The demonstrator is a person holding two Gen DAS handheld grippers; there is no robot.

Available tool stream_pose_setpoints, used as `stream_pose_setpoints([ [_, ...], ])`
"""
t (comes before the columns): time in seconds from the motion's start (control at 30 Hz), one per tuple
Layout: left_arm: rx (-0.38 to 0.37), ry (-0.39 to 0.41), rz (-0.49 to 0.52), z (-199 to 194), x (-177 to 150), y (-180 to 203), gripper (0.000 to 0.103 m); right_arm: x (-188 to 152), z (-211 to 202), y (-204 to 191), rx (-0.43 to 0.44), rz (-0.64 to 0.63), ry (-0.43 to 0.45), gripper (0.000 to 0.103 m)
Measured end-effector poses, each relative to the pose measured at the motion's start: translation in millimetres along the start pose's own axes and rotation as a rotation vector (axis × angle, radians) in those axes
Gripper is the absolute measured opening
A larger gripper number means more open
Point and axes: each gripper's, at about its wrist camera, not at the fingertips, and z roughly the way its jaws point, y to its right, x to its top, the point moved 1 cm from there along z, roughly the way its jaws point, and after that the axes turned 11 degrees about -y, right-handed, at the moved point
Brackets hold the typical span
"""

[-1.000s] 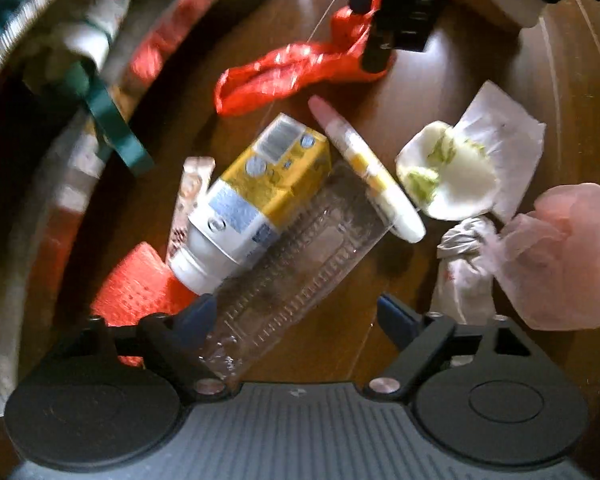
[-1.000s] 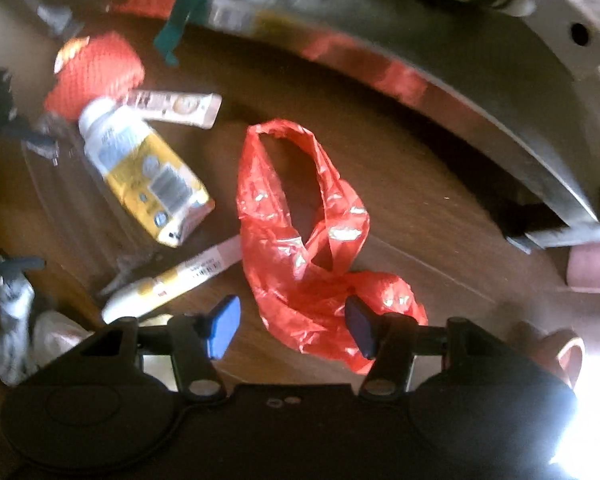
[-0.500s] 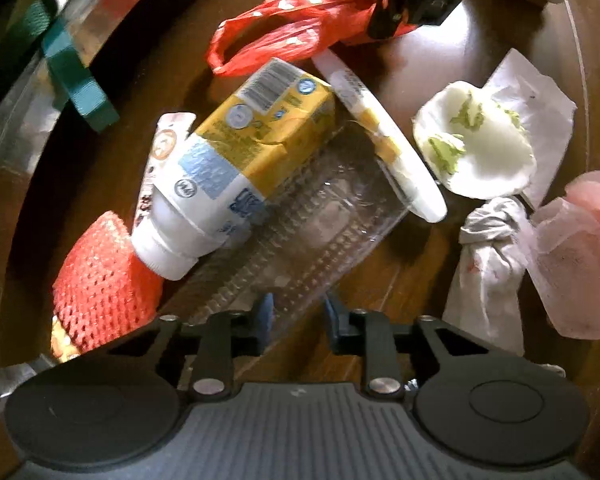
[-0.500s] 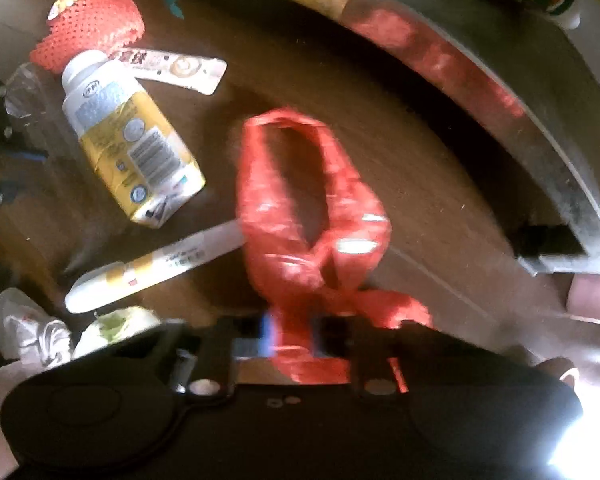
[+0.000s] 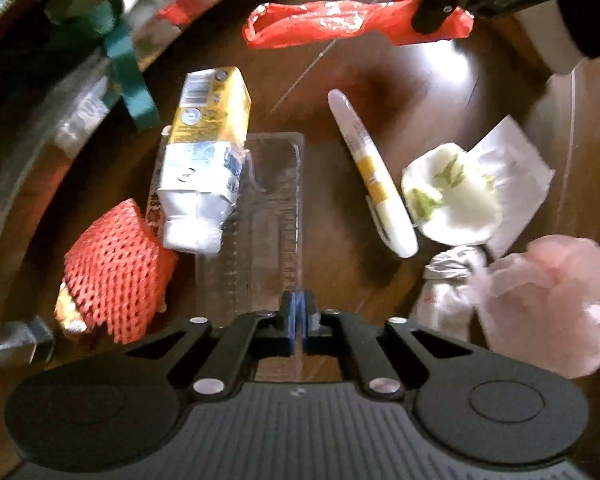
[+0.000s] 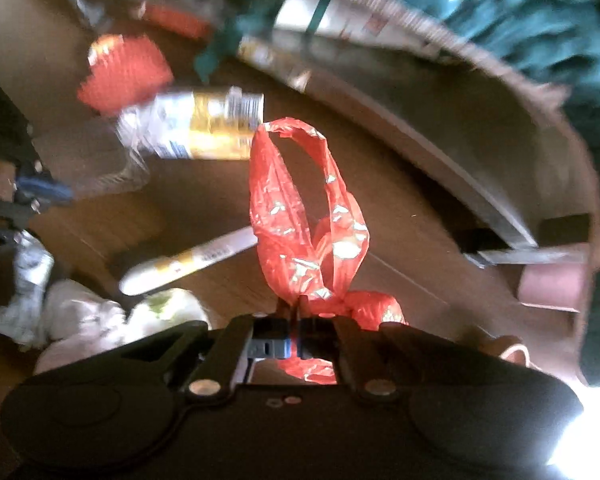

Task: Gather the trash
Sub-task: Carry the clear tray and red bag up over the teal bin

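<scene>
- I am pinching the near edge of the clear plastic tray (image 5: 268, 216) with my left gripper (image 5: 299, 322); its blue pads are pressed almost together on the thin sheet, having just been closing on it. The tray is rigid, ribbed and see-through, lying flat on the dark wooden table (image 5: 428, 80).
- Leaning on the tray's left side are the crumpled yellow-and-white carton (image 5: 204, 160) and, further left, a soft orange foam net (image 5: 116, 272).
- To the right are lying a smooth white tube (image 5: 374, 176), a stained paper cup liner (image 5: 452, 196) and wispy pink tissue (image 5: 548, 300).
- My right gripper (image 6: 298, 322) is clamped on the knotted end of the crinkly red plastic bag (image 6: 300, 216), which seems to be dangling off the table, though blur makes that uncertain.
- Next, I judge, both pieces are going to the silver-rimmed bin (image 6: 440, 128) at the far side; the tray needs a careful lift so the carton slides off.
</scene>
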Motion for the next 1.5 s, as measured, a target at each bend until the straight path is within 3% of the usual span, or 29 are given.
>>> stream_pose_setpoints([
  [0.3,-0.051,0.051,-0.123,-99,-14,-15,0.002,-33,-134,3,0.079,0.131,0.143,0.001],
  [0.47,-0.041,0.102,-0.161,-177,-20,-17,0.002,-62,-210,-2,0.123,0.181,0.25,0.001],
  [0.63,0.052,0.183,-0.2,-262,-25,-9,0.002,-88,-283,-14,0.152,0.21,0.372,0.001],
  [0.87,0.106,0.304,-0.29,-372,-55,7,0.002,-118,-379,-34,0.147,0.18,0.572,0.001],
  [0.97,0.089,0.364,-0.353,-414,-72,5,0.002,-127,-417,-40,0.137,0.163,0.661,0.001],
  [1.2,0.118,0.543,-0.495,-510,-107,-3,0.002,-124,-496,-48,0.081,0.122,0.849,0.001],
  [1.5,0.184,0.708,-0.574,-605,-112,-27,0.003,-85,-575,-31,0.062,0.108,1.02,0.001],
])
